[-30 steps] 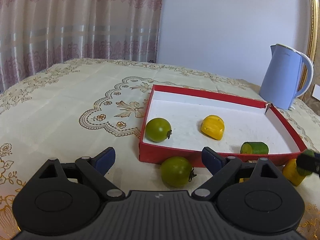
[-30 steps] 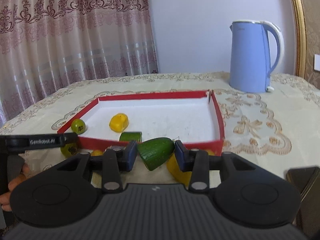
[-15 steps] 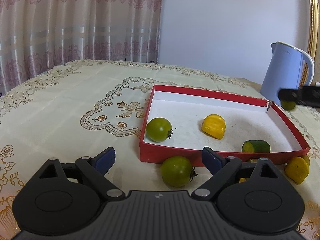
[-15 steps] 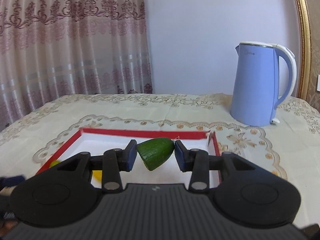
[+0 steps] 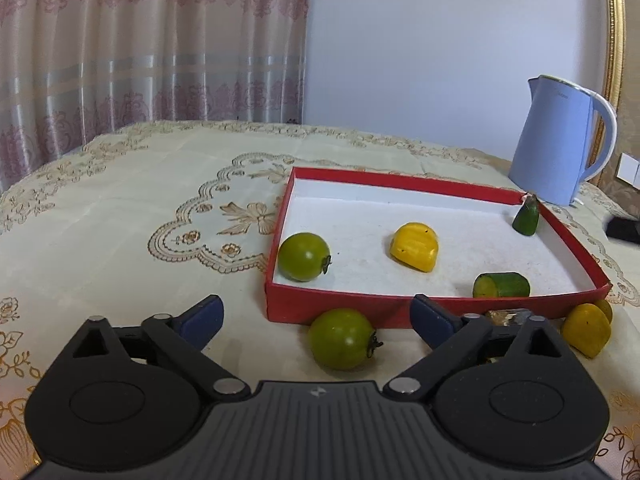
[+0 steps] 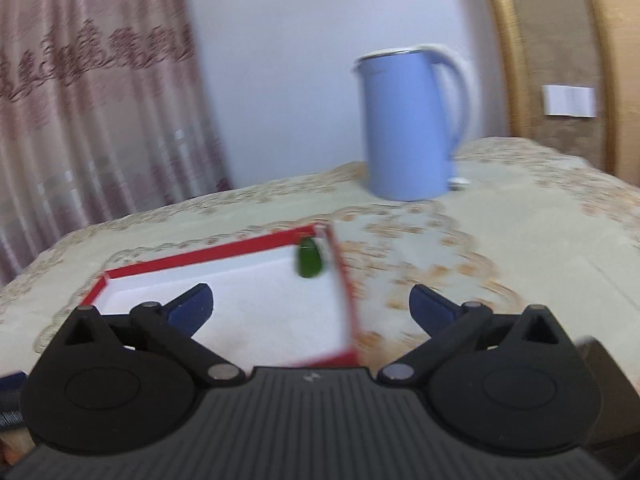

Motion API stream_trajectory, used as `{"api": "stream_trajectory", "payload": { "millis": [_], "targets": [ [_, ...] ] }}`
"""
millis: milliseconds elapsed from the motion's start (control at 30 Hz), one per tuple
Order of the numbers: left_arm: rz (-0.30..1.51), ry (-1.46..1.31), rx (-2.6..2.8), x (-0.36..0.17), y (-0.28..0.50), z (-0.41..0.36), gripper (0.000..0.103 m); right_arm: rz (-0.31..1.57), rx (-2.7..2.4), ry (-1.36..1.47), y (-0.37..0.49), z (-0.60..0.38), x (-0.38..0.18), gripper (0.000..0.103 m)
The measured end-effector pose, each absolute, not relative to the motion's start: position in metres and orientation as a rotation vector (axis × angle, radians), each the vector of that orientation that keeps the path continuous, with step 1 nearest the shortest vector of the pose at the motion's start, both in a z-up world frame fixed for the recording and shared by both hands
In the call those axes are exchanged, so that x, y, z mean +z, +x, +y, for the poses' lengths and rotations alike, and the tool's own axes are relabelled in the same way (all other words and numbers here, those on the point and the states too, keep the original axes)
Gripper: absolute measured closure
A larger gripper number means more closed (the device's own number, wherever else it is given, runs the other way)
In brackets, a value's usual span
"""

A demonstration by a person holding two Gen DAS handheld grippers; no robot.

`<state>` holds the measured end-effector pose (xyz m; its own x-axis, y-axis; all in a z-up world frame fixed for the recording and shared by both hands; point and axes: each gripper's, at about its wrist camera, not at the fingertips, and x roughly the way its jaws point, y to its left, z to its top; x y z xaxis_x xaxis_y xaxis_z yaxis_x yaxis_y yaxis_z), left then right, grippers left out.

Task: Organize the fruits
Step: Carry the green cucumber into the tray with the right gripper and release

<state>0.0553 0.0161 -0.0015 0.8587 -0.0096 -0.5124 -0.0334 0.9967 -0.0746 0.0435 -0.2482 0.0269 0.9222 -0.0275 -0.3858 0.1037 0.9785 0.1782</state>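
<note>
- Right hand-held gripper [image 6: 310, 304]: jaws just opened, now spread, nothing between them
- Avocado piece [image 5: 526, 220]: released into far corner of tray [image 5: 400, 184]
- Left hand-held gripper [image 5: 316, 314]: spread, tomato [image 5: 342, 339] ahead, outside tray, next candidate

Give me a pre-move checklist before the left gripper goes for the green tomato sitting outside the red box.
1. Left gripper open and empty: ok, jaws wide with nothing between the pads.
2. Green tomato reachable: ok, it lies on the tablecloth just ahead, between the fingertips' lines, close against the red box front wall.
3. Room in the box: ok, bare white floor between the boxed tomato and the yellow piece.
4. Right gripper clear of its load: ok, its jaws have just opened and the green wedge sits in the box's far corner.
5. Right gripper out of the left one's path: cannot tell; its view is blurred.
</note>
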Motion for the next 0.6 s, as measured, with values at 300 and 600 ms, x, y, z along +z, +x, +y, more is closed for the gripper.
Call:
{"api": "stream_trajectory", "payload": {
  "millis": [300, 600],
  "targets": [
    [0.511, -0.057, -0.025, 0.001, 0.052, 0.012, 0.002, 0.399, -0.136, 0.272, 0.025, -0.268, -0.005, 0.000],
    [0.503, -0.008, -0.050, -0.004, 0.041, 0.011, 0.002, 0.302, -0.064, 0.341, 0.014, -0.272, -0.005, 0.000]
  ]
}}
